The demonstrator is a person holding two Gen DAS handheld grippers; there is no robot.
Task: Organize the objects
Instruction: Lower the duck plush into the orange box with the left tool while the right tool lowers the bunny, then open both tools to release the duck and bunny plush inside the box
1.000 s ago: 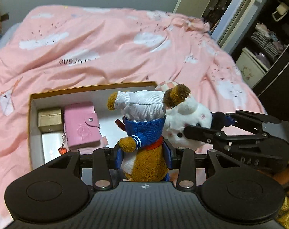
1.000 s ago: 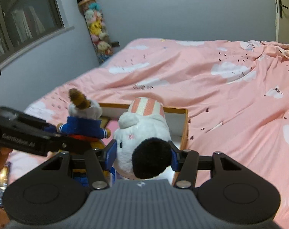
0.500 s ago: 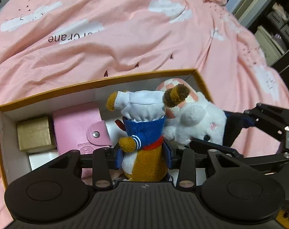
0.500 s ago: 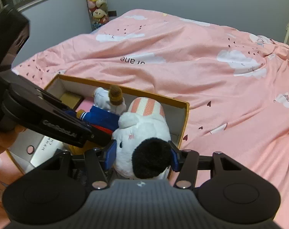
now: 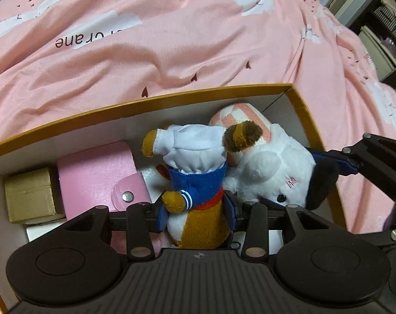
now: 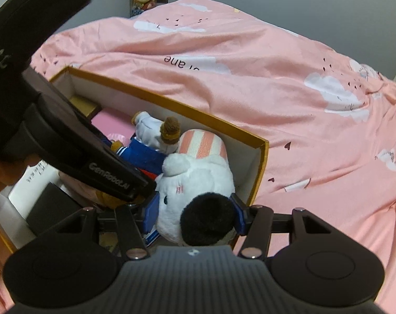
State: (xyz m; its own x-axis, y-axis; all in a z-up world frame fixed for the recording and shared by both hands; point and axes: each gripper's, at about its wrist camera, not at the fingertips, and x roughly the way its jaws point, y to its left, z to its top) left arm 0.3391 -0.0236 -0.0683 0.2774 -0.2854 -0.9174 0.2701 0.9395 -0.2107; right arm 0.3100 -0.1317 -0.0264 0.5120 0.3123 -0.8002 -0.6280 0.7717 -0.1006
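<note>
Left wrist view: measured against the frame one second earlier, the orange-rimmed box (image 5: 203, 93) now fills the lower half of the picture and both toys sit down inside its walls, where before they were held above its near edge. Reading from the left end of the box: a gold cube (image 5: 27, 196) lies against the left wall, a pink snap wallet (image 5: 98, 172) lies just beside it, and a white card (image 5: 40, 231) shows below them, its print not legible in this view. At mid-box the left gripper (image 5: 196, 213) is closed on the brown plush in blue sailor top (image 5: 195, 180), its blue pads pressing the toy's body at a middling width. Touching that plush on its right, toward the right wall of the box, is the white plush with pink-striped cap (image 5: 266, 167), clamped by the right gripper (image 6: 194, 214), whose pads press both sides of its head. Beyond the far wall of the box, the pink bedspread (image 5: 171, 39) carries inverted lettering, of which "crane" can be read. Right wrist view: the left gripper's arm crosses the left half of the box and bears the marking "GenRobot.AI"; its housing above shows "DAS". The white card (image 6: 38, 176) carries print too small to read.
</note>
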